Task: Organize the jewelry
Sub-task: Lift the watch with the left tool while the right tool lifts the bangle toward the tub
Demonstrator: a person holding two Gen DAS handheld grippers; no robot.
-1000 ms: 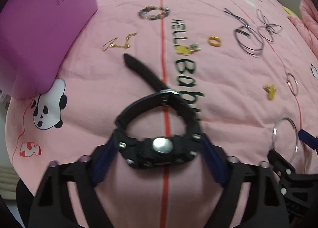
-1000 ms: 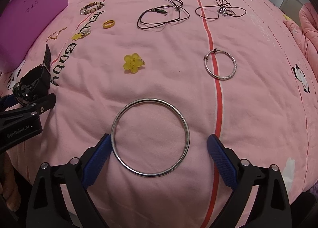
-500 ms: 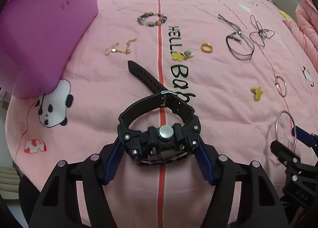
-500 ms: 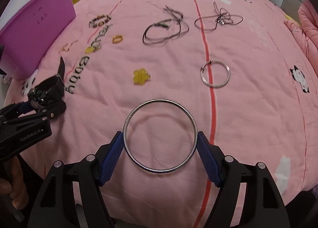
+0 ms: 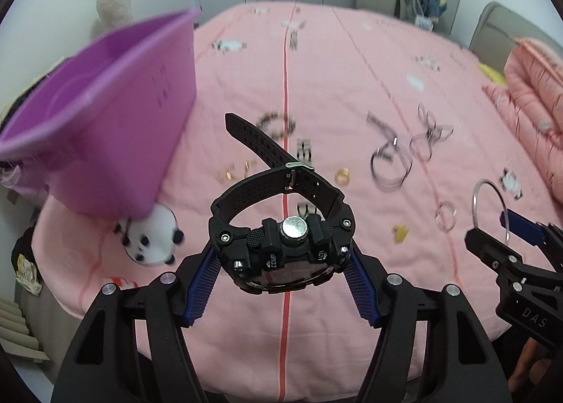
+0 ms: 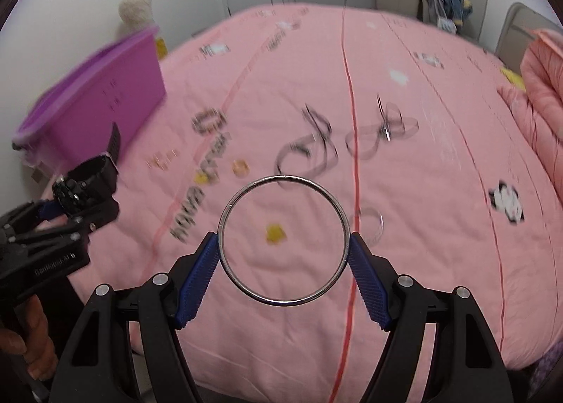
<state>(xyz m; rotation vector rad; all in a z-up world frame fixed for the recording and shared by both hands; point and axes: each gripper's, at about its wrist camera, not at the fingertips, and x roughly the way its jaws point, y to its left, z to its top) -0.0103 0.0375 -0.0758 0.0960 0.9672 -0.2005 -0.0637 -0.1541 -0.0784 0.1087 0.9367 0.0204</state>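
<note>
Left gripper: the left gripper [image 5: 283,264] has its blue pads pressed on either side of the black watch [image 5: 281,248], clamped round its case, strap sticking up and away – the watch is clear of the bed.
Right gripper: the right gripper [image 6: 283,255] pinches the big silver bangle [image 6: 283,240] across its width, jaws fairly wide but tight on the rim; it too is held in the air.
Step in hand: both pieces look picked up and on their way (my guess: to the purple bin [image 5: 105,128] at the left).
Still on the bed: on the pink bed [image 5: 352,86] lie two cord necklaces, a small silver ring [image 6: 373,223], a gold ring, a yellow charm – all blurred.
Next move: carry both over the bin's open top, then ease the pads apart so watch and bangle drop inside, not on the rim.
</note>
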